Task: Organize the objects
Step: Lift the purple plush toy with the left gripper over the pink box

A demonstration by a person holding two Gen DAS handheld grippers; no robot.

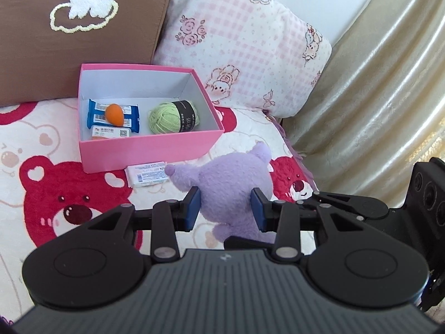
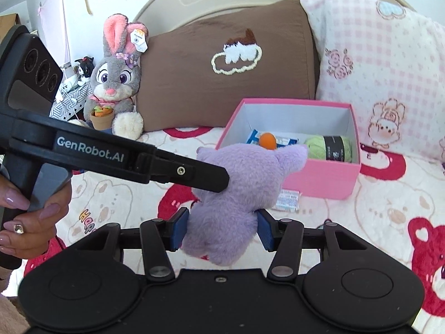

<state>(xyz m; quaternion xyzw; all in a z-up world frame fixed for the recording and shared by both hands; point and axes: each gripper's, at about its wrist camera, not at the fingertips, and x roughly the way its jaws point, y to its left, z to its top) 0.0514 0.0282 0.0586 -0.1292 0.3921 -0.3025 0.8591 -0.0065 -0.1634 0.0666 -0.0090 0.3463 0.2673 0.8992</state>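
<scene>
The left gripper (image 1: pixel 225 208) is clamped on the purple plush toy (image 1: pixel 236 192), its blue pads pressed into the soft body from both sides. The right gripper (image 2: pixel 222 229) grasps the same toy lower down, pads sunk into the fur, so the plush hangs between the two tools above the bed (image 1: pixel 33 128), not resting on the bear-print blanket.

The pink box (image 1: pixel 150 150) sits farther back and to the left in the left wrist view, against the brown pillow (image 1: pixel 41 64) and the pink checked pillow (image 1: pixel 250 41). Inside it lie blue packets (image 1: pixel 96 111) with an orange egg-shaped piece (image 1: pixel 114 114) on top at the left and a green yarn ball (image 1: pixel 167 118) at the right. A small white packet (image 1: pixel 146 174) lies on the blanket just in front of the box's near wall.

The step in hand looks like carrying the plush into the box. To do it well, both grips should move together so the toy is not stretched or twisted, and it should clear the near wall before coming down. The freest floor seems to be the middle and far part, between the packets and the yarn; lowering there avoids knocking the orange piece. The toy is bulky against the box, so it may sit proud of the rim. Release only once it rests.
</scene>
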